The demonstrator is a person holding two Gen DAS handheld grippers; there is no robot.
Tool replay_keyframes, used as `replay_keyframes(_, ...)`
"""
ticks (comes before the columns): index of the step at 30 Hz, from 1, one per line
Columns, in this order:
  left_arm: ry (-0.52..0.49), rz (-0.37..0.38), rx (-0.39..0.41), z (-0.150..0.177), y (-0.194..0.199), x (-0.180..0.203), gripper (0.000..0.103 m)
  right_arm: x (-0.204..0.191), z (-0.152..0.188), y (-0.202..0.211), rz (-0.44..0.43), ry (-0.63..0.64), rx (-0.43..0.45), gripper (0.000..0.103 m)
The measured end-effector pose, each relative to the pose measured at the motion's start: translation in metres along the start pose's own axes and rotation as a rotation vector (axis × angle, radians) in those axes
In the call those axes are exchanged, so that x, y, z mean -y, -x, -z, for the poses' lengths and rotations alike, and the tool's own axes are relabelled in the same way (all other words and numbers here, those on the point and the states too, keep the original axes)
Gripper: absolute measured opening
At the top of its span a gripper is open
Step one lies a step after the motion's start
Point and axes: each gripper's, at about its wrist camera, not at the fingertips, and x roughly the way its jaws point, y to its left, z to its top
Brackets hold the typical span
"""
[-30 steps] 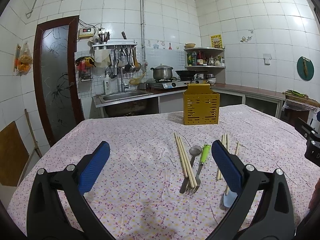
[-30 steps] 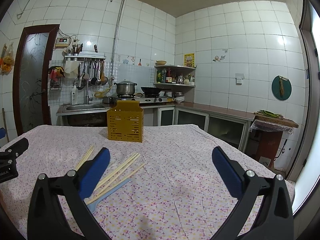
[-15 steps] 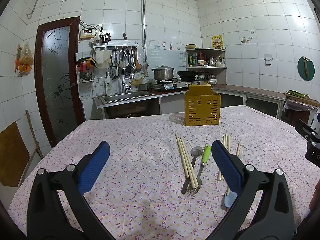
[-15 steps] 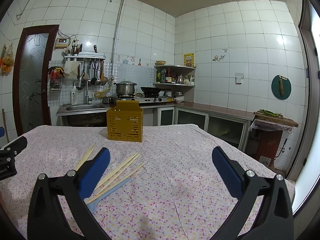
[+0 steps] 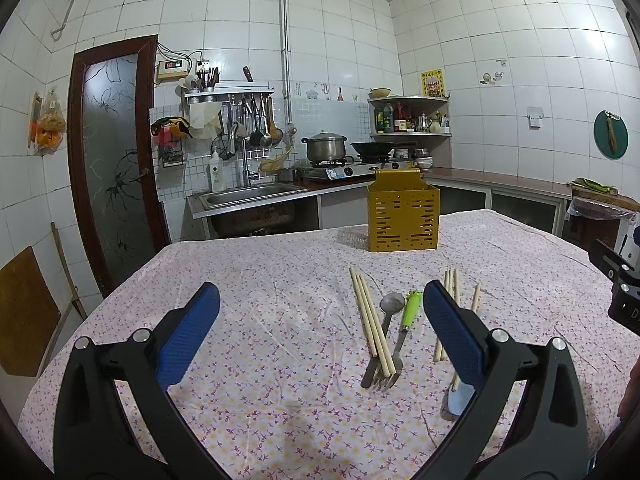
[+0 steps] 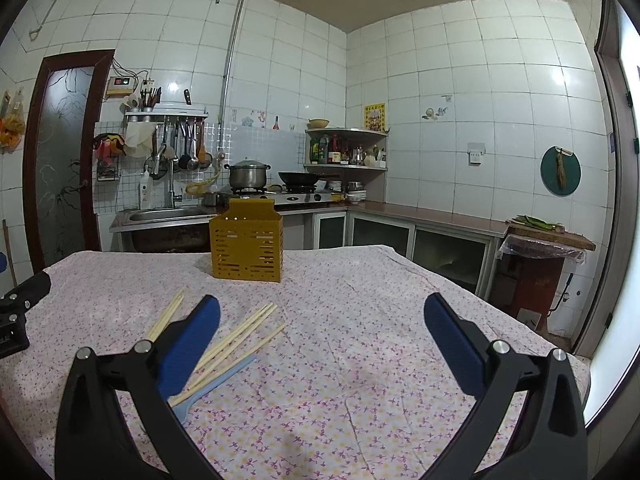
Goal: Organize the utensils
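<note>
Grippers barely moved versus earlier frames: left gripper (image 5: 320, 334) and right gripper (image 6: 320, 336) stayed spread wide, grasping nothing. Chopsticks (image 5: 372, 322), spoon (image 5: 390, 306), fork (image 5: 404, 328) lay between left fingers; yellow holder (image 5: 403, 216) beyond on surface (image 5: 280, 280).

No text, brand or number can be read with certainty anywhere in either view. A yellow poster (image 5: 432, 82) hangs on the tiled wall just above the corner shelf (image 5: 410, 99); it carries red markings too small to make out. A small beige control box (image 5: 173, 68) is mounted on the wall well to the left of that shelf, beside the door; its dark display shows red digits that stay illegible. Bottles (image 5: 394, 116) on the shelf bear coloured labels, unreadable. Faint white lettering sits on a black gripper body (image 6: 10, 338) at the right wrist view's left edge, cut off and blurred.
</note>
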Motion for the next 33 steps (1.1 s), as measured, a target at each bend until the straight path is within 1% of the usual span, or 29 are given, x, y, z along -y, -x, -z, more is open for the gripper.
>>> replay_keyframes(23, 0.005, -0.003, -0.010, 0.001, -0.006, 0.002, 0.098, 0.001, 0.001, -0.003, -0.006, 0.008, -0.023, 0.099)
replay_keyframes(29, 0.006, 0.004, -0.018, 0.003, -0.009, 0.003, 0.098, 0.001, 0.000, -0.001, 0.001, 0.022, -0.012, 0.099)
replay_keyframes(33, 0.004, 0.000, -0.022, 0.003, -0.012, 0.003, 0.098, 0.001, 0.000, -0.002, -0.015, 0.023, -0.005, 0.099)
